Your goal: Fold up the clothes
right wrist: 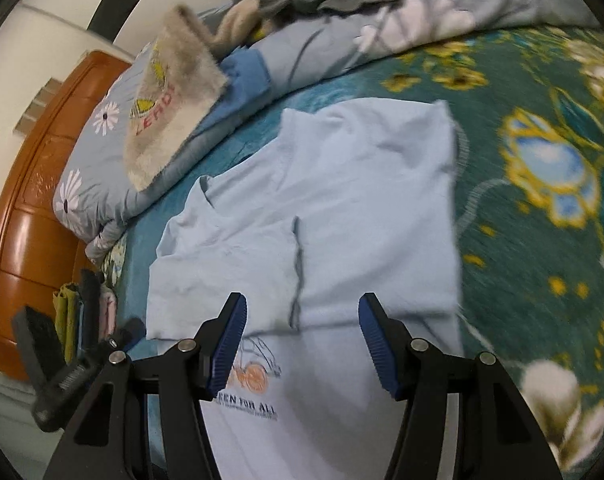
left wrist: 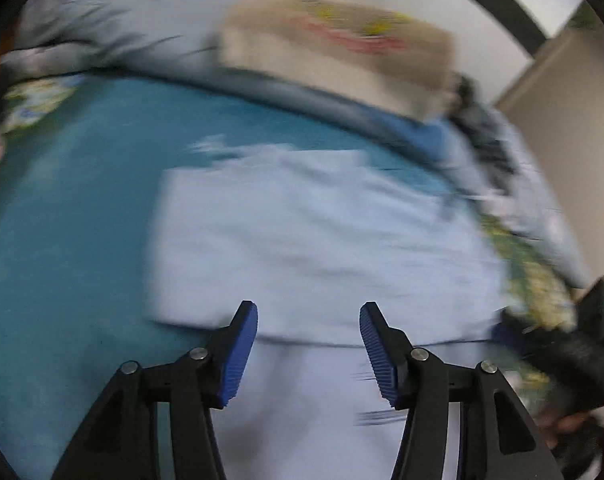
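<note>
Our left hand-held gripper [left wrist: 308, 350] hangs over the near part of the light blue T-shirt [right wrist: 321, 216] with its blue pads spread apart and nothing between them, and our right hand-held gripper [right wrist: 302, 344] hangs spread and empty over the shirt's printed picture. We see the shirt lying partly folded on the green flowered bed cover [right wrist: 541, 208], its far edge and right edge fairly straight. We have open bed cover to the right, while the blue-grey quilt [right wrist: 313, 52] and a fuzzy tan pillow [right wrist: 174, 104] lie close beyond the far-left edge.
</note>
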The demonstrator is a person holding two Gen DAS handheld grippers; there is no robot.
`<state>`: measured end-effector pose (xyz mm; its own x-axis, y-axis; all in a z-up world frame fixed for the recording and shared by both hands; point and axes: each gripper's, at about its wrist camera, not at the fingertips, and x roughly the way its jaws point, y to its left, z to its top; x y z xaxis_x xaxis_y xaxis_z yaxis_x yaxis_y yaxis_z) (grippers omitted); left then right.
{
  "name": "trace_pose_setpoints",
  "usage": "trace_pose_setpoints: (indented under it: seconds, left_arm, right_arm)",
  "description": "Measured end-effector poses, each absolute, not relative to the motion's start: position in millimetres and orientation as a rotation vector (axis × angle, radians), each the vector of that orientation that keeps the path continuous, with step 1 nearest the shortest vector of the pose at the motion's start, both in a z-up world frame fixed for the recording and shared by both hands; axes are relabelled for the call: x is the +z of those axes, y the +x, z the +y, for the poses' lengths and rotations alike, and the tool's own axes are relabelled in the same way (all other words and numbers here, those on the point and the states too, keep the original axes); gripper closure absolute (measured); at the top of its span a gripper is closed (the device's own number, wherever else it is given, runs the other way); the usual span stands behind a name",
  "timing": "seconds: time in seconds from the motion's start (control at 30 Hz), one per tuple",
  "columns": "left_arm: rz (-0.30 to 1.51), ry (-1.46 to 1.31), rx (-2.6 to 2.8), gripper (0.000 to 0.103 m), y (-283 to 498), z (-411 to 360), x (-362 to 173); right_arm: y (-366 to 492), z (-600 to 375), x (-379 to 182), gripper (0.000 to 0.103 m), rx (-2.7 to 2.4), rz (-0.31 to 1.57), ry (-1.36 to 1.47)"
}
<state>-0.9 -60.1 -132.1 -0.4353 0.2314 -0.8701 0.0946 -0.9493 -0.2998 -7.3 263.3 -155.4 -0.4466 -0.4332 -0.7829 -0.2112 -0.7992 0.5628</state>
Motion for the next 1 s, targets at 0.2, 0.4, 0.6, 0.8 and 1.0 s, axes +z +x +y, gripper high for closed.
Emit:
trace_pose_setpoints:
  seconds: [0.2, 0.4, 0.6, 0.8, 1.0]
  left_arm:
    - [-0.701, -1.820, 2.546, 0.045, 5, -109, -160]
    - [-0.804, -1.845, 2.541, 0.045, 9, -123, -165]
    - [-0.848, -1.830, 2.530, 0.045, 11, -126, -164]
    - [-0.930, -1.804, 2.516, 0.045, 14, -132, -162]
    - [-0.889, -1.766, 2.492, 0.045, 7, -120, -160]
  right_arm:
    - [-44, 249, -162, 0.043, -2.392, -0.879, 1.609]
    - [-56, 247, -174, 0.044, -2.368, -0.957, 1.624]
    - [-61, 229, -178, 0.094, -2.268, -1.001, 1.582]
    - [-66, 225, -159, 0.097, -2.217, -1.084, 1.480]
    - [-71, 240, -65, 0.097, -2.319, -0.995, 1.148]
